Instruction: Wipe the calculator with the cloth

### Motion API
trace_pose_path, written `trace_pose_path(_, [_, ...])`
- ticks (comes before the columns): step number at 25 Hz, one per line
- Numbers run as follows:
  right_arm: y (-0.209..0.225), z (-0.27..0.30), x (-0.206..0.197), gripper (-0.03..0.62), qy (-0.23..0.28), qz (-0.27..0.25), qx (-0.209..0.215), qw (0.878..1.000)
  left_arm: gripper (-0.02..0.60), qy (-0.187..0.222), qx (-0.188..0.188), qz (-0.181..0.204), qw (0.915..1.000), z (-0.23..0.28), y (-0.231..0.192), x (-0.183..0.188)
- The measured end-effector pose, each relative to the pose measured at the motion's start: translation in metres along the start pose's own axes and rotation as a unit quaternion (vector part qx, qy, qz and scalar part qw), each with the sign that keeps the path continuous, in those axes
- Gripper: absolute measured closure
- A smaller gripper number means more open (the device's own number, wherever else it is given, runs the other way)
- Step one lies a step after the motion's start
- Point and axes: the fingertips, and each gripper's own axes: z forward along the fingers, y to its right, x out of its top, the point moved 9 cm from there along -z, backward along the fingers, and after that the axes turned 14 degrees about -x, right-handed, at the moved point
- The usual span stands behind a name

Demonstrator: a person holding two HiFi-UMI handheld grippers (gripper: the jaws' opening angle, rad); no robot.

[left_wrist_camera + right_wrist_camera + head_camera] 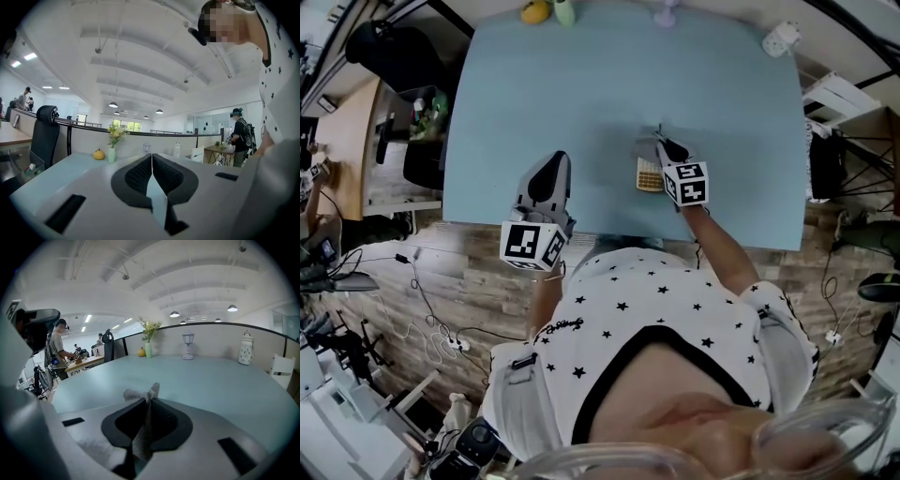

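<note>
Nearest the person, the left gripper point(559, 159) hangs over the pale blue tabletop point(581, 84), its jaws pressed together with nothing between them. The right gripper point(149, 405) is clamped on a grey woven cloth point(140, 394), directly over the small beige-keyed calculator point(649, 175) lying flat near the table's front edge. At the far edge stand a yellow gourd point(534, 11) and a pale green vase point(564, 11).

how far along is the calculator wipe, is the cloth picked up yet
Done: the cloth is picked up, pinched in the shut right gripper. In hand: that gripper hangs over the calculator in the head view, so wiping looks about to start or under way; contact cannot be told. Left: the wipe itself. The left gripper is shut, empty and off to the side.
</note>
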Motion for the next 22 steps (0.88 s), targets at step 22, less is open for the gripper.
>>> trace_pose_path(22, [0.052,-0.024,-0.021,0.562,-0.011,0.048,-0.067,0.997,0.551,0.001,-0.05,0.005,0.9988,0.034,0.007,0.004])
